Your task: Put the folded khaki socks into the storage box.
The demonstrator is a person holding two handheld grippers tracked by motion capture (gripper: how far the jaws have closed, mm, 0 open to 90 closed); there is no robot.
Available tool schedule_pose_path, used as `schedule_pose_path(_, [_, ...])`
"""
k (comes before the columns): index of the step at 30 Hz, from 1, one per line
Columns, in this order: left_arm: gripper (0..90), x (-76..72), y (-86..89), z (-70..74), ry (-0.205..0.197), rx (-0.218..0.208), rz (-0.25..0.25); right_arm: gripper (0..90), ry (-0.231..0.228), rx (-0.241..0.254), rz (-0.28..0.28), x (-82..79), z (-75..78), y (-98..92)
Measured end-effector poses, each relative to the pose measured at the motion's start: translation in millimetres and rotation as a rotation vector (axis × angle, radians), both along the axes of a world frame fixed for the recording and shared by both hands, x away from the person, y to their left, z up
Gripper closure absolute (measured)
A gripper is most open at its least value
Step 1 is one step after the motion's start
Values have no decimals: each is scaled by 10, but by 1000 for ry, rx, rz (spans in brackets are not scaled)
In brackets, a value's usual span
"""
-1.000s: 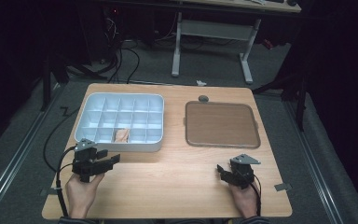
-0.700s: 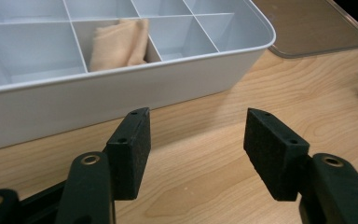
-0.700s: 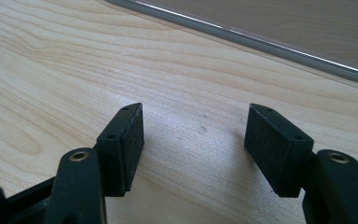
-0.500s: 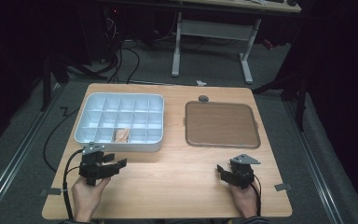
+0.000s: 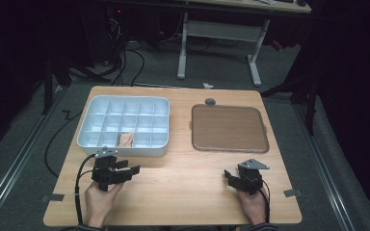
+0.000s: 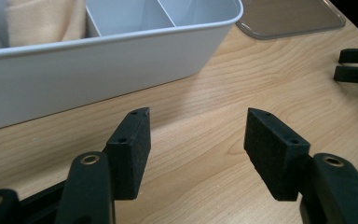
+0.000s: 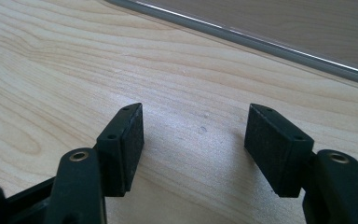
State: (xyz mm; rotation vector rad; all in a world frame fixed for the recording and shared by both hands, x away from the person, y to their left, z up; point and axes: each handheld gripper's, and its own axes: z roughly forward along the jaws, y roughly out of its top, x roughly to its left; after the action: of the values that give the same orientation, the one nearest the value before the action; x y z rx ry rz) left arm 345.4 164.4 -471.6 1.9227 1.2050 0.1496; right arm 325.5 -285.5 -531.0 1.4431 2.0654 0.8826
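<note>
Grippers rest low over the wooden bench (image 5: 183, 187), both with jaws spread and nothing between them. Left gripper (image 5: 130, 171) sits just in front of the white compartment tray (image 5: 92, 142) — a tan cloth-like piece (image 5: 125, 139) lies in a front-row compartment. Right gripper (image 5: 229, 175) waits near the brown flat tray (image 5: 229, 129), apart from it.

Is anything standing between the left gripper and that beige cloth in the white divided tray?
Yes. The near wall of the white plastic compartment tray rises between the open left gripper and the folded beige cloth lying in a front-row compartment. The bare wooden table between the jaws and the tray holds nothing else, so going over the rim looks necessary.
</note>
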Motion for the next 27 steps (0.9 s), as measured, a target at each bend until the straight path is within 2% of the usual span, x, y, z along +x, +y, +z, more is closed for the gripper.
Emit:
schedule_pose_path(4, [413, -3, -28, -48, 2, 16, -2, 375, 0, -1, 0, 0, 0, 1])
schedule_pose_path(7, [412, -6, -23, -75, 4, 11, 2, 374, 0, 0, 0, 0, 0, 1])
schedule_pose_path(18, [406, 44, 27, -205, 5, 63, 36, 373, 0, 0, 1, -1, 0, 1])
schedule_pose_path(27, [403, 57, 59, -329, 14, 60, 54, 373, 0, -1, 1, -1, 0, 1])
